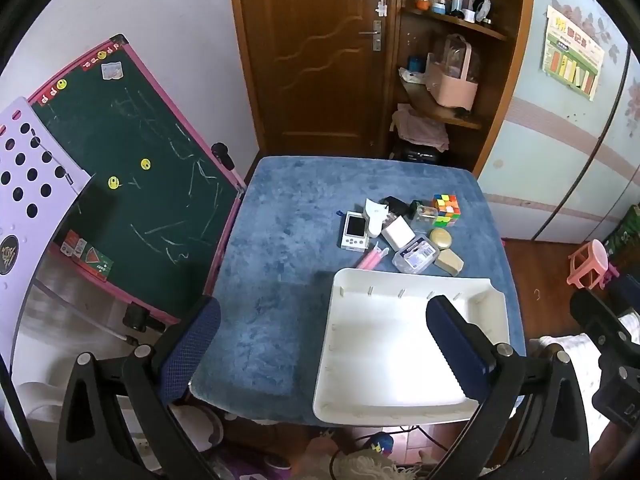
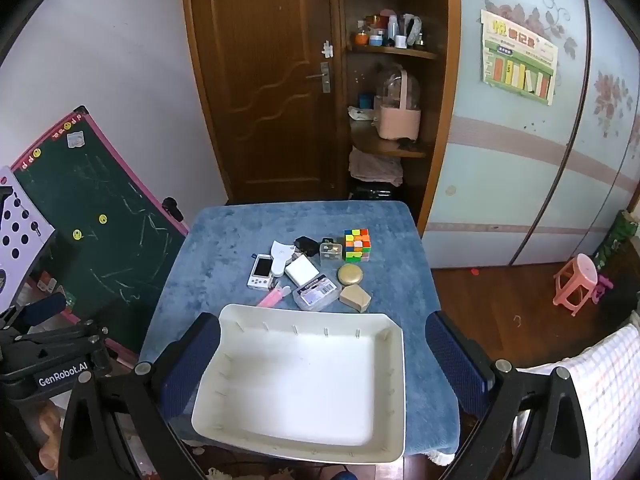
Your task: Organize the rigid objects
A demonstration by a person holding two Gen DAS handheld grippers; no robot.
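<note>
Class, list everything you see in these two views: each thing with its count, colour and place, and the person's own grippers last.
tray: 1, white, near edge of table, nothing in it
table: 1, blue plush cover
cube: 1, multicoloured, far right of the pile
handheld game: 1, white, left of pile
charger: 1, white, mid-pile
clear case: 1, just beyond tray
round tin: 1, gold, right
tan block: 1, right, beside tray
pink tubes: pink, at tray's far rim; count unclear
chalkboard: 1, green, pink frame, left
door: 1, brown, behind
stool: 1, pink, floor right
left gripper: open
right gripper: open, above tray
</note>
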